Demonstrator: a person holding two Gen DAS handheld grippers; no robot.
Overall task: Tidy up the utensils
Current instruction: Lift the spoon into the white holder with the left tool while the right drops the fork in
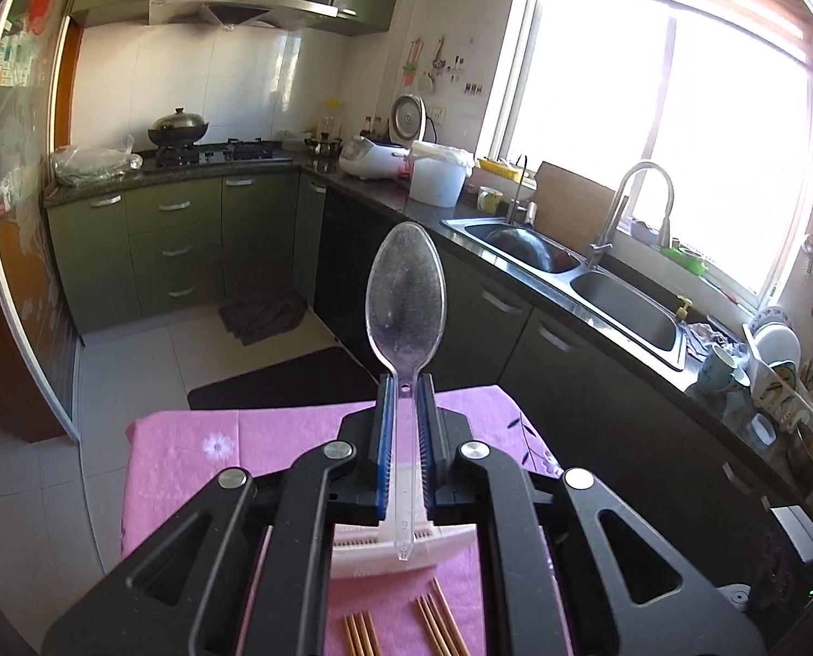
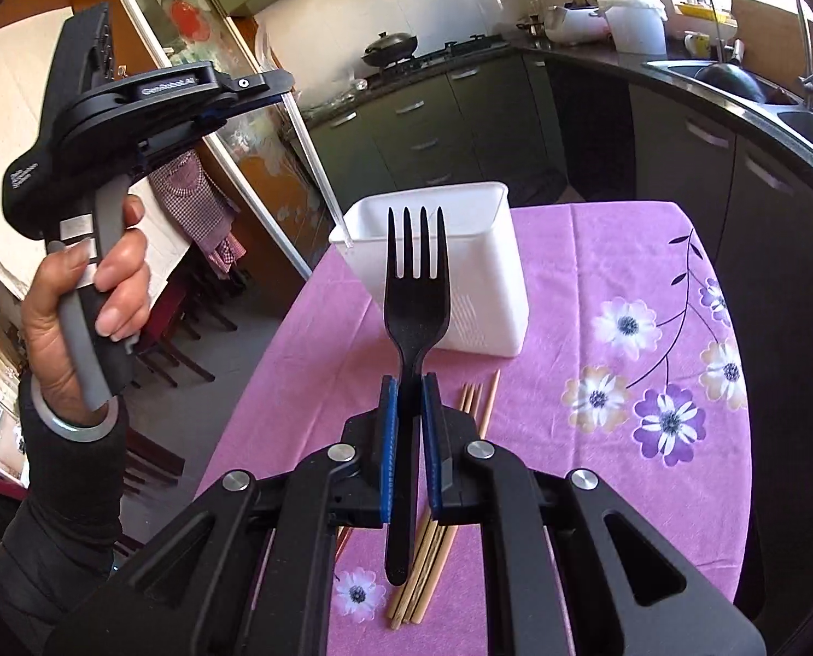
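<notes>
My left hand-held gripper [image 1: 405, 382] clamps the clear spoon [image 1: 404, 295], my right hand-held gripper [image 2: 406, 382] the black fork [image 2: 414, 295]; I lower each handle-first into the white holder [image 2: 483, 295], upright.

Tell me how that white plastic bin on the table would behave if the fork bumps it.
The white bin looks thin-walled and nearly empty, so probably light. It would likely slide on the pink tablecloth. Standing tall, it might tip if the fork strikes near its rim.

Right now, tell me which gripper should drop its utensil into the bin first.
Right, probably: the right gripper holds the fork just before the bin; the left gripper, with the spoon, sits raised.
</notes>
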